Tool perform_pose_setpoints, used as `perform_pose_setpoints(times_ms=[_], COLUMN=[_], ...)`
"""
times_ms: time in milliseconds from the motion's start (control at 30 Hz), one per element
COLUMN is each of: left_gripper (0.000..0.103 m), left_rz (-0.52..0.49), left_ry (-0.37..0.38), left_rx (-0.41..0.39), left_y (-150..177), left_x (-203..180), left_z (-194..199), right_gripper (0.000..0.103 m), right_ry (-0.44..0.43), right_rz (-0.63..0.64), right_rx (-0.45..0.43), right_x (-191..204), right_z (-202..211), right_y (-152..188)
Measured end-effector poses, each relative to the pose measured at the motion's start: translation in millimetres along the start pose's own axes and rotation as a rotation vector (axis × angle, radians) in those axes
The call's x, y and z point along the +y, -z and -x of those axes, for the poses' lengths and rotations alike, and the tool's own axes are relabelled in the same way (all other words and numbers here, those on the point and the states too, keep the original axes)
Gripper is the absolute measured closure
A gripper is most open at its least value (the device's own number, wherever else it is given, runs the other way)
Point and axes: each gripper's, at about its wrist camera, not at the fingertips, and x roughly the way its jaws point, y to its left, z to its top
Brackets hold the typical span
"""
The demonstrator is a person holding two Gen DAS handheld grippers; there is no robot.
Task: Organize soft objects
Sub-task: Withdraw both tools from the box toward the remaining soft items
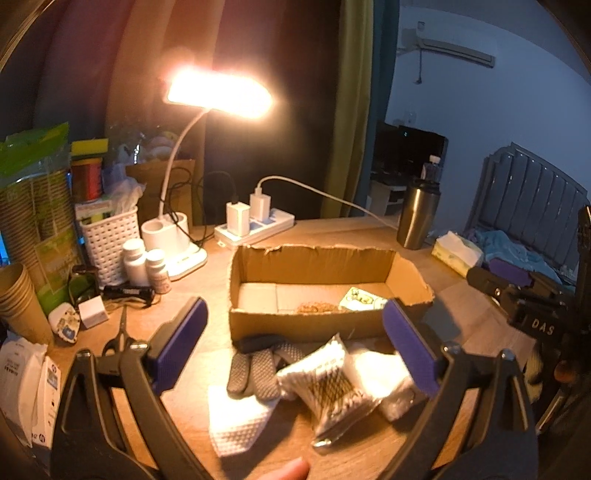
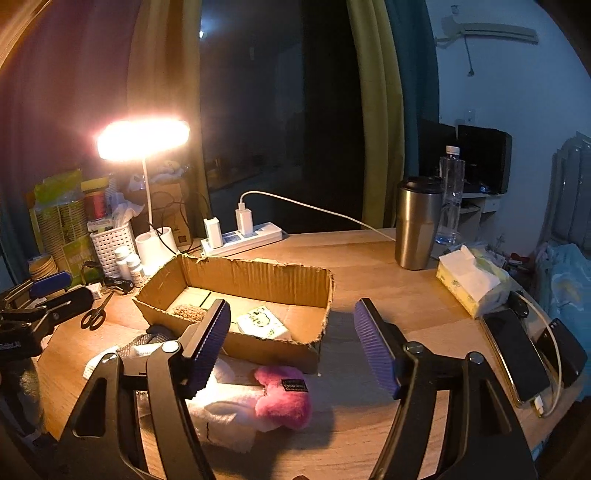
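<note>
My left gripper (image 1: 295, 332) stands spread wide with nothing between its blue pads, and my right gripper (image 2: 291, 343) is likewise released and empty. Nearest, below the left gripper, lie the soft things on the wooden table (image 2: 369, 266): a clear plastic bag of cotton swabs (image 1: 328, 387), a white waffle-textured cloth (image 1: 236, 424) and a pair of grey dotted gloves (image 1: 255, 373). Below the right gripper, a pink plush toy (image 2: 284, 395) rests on a white fluffy towel (image 2: 225, 410), just in front of the box. Behind these sits one torn, shallow brown cardboard box (image 1: 314, 266); it holds two things, a tan fibrous scrubber (image 2: 190, 312) at its left and a white packet printed in green (image 2: 262, 321) to the right. Further back stand one white woven basket (image 1: 109, 240) stuffed with papers, two white pill bottles (image 1: 146, 264), one lit white desk lamp (image 1: 218, 92), one white power strip (image 1: 258, 225) carrying two chargers, one steel tumbler (image 2: 417, 221) and one clear water bottle (image 2: 450, 195). A yellow tissue pack (image 2: 469, 280) and two dark phones (image 2: 517, 350) lie right. Green curtains (image 2: 380, 110) and a wall air conditioner (image 2: 491, 33) close the dim room.
</note>
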Motion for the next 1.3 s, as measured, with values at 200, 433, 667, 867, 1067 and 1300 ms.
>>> perform_pose_setpoints(times_ms=[200,433,667,867,1067,1300], left_gripper=[0.006,0.006,0.006,0.006,0.006,0.006], left_rz=[0.014,0.029,0.025,0.015,-0.008,-0.040], left_ry=[0.001,0.004,-0.004,-0.001,-0.001,0.018], left_rx=[0.011,0.055,0.107,0.148,0.191,0.245], left_y=[7,19,30,37,45,53], left_x=[3,5,1,-5,-12,-23], left_z=[3,-6,-17,-28,-40,-55], right_gripper=[0.030,0.030,0.030,0.030,0.030,0.030], right_ry=[0.008,0.016,0.011,0.010,0.001,-0.029], right_rz=[-0.010,-0.023,-0.039,-0.053,-0.065,-0.074], right_rx=[0.000,0.008,0.035,0.055,0.085,0.115], right_x=[-6,-12,-17,-23,-26,-27], right_z=[5,3,-5,-11,-21,-32], right_y=[4,10,20,27,36,45])
